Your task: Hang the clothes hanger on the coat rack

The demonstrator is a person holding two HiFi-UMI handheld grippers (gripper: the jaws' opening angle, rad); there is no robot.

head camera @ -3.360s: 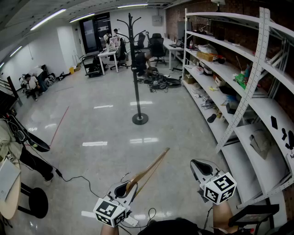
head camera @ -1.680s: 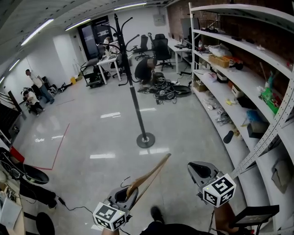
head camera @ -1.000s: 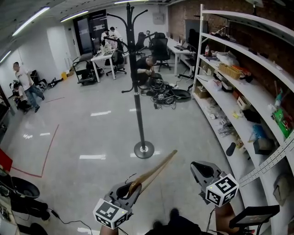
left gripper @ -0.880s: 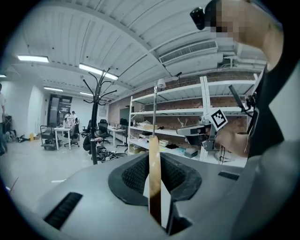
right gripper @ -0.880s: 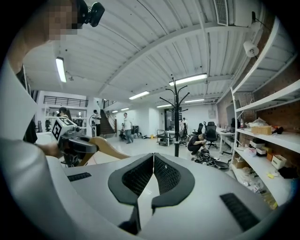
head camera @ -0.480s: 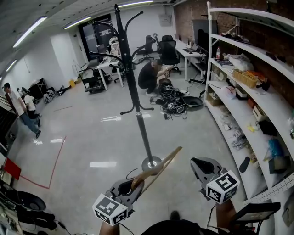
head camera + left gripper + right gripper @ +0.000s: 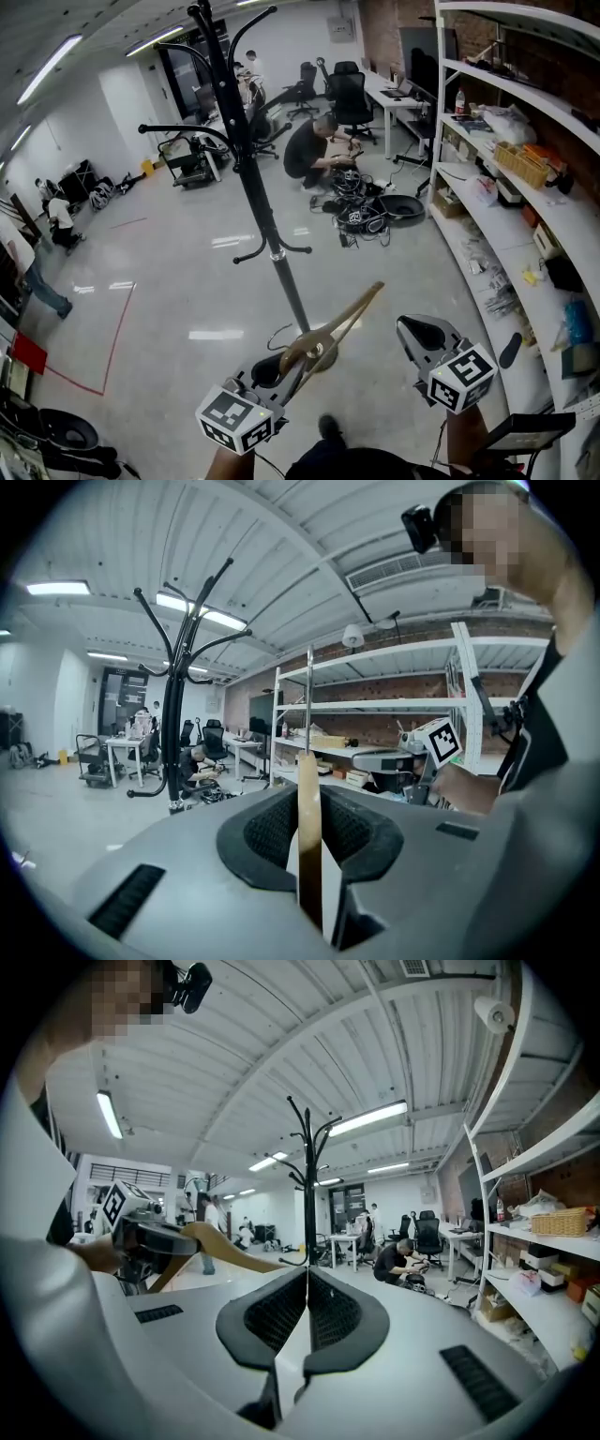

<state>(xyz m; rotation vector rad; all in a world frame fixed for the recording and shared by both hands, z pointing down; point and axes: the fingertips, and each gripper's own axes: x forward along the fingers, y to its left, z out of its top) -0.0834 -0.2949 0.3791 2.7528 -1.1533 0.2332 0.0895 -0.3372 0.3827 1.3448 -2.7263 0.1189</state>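
Left tool (image 7: 277, 368) clamped on wooden clothes hanger (image 7: 343, 322), lower centre of head view, near coat rack (image 7: 251, 178), not on it. Right tool (image 7: 420, 334) jaws together, empty, lower right.

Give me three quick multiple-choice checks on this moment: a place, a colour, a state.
1. Where does the coat rack stand? A) upright on the floor ahead B) on a shelf C) lying flat
2. Its colour? A) white B) black C) red
3. The right gripper's jaws? A) shut on the hanger B) wide apart C) together, empty

A: its pole rises from the floor beyond the clothes hanger.
B: pole and hooks are black.
C: the jaws meet with nothing between; the left gripper holds the hanger.
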